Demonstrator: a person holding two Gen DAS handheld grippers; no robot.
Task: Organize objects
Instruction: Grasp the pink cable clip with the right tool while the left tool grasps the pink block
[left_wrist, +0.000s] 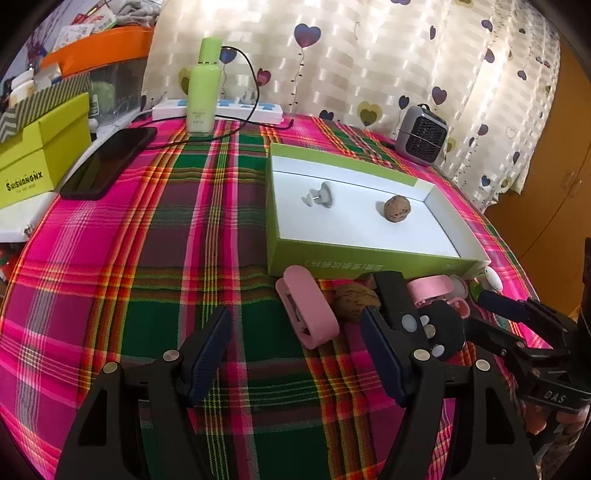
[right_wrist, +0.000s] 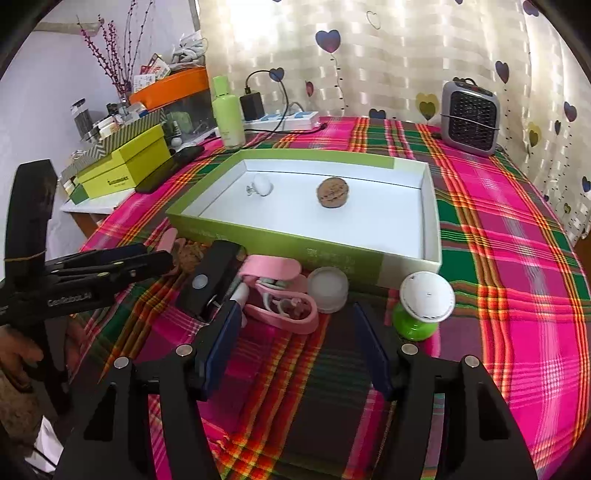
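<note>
A green box lid with a white inside (left_wrist: 369, 254) (right_wrist: 430, 236) lies on the plaid cloth. In it are a walnut (left_wrist: 397, 208) (right_wrist: 332, 192) and a small white suction hook (left_wrist: 319, 195) (right_wrist: 260, 185). In front of the lid lie a pink stapler (left_wrist: 310, 310), a second walnut (left_wrist: 354, 301), a black clip (right_wrist: 210, 280), a pink case with earphones (right_wrist: 284, 299), a frosted cap (right_wrist: 328, 290) and a white-and-green knob (right_wrist: 424, 302). My left gripper (left_wrist: 295, 354) is open just short of the stapler. My right gripper (right_wrist: 295, 347) is open just before the pink case.
A green lotion bottle (left_wrist: 203, 85), a power strip (left_wrist: 221, 109), a black phone (left_wrist: 107, 162) and yellow-green boxes (left_wrist: 40, 155) stand at the back left. A small grey heater (right_wrist: 471, 118) stands at the back right.
</note>
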